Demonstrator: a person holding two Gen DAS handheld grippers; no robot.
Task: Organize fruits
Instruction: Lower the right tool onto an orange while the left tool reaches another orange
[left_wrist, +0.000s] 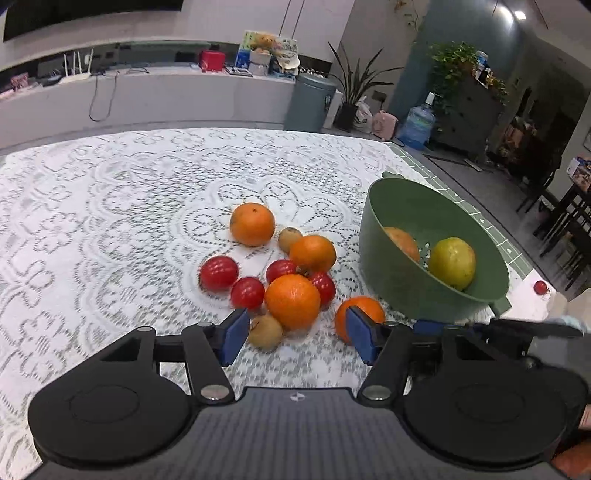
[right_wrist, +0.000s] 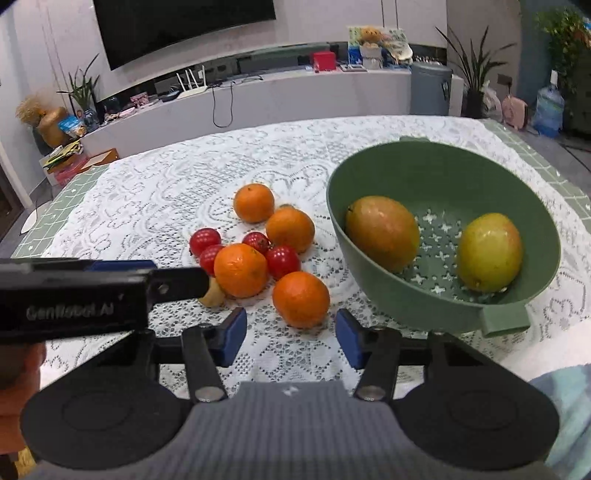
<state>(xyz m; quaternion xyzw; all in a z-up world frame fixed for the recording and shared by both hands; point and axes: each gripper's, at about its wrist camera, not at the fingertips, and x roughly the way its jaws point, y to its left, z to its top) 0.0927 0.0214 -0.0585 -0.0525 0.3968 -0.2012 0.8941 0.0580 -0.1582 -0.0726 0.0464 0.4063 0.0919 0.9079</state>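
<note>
A pile of oranges (left_wrist: 292, 301), red tomatoes (left_wrist: 218, 272) and small brown fruits (left_wrist: 265, 331) lies on the lace tablecloth. A green colander bowl (left_wrist: 391, 273) to the right holds two mangoes (left_wrist: 453, 263). My left gripper (left_wrist: 295, 339) is open and empty, just short of the pile. My right gripper (right_wrist: 291, 338) is open and empty; the nearest orange (right_wrist: 301, 299) lies just beyond its fingertips. The bowl (right_wrist: 424, 306) with its mangoes (right_wrist: 382, 232) stands to the right. The left gripper's body (right_wrist: 92, 295) crosses the right wrist view's left side.
A lone red tomato (left_wrist: 540, 287) lies right of the bowl near the table edge. The table edge with green checked cloth (right_wrist: 554, 173) runs along the right. Behind the table are a white counter (right_wrist: 258, 99), a bin and plants.
</note>
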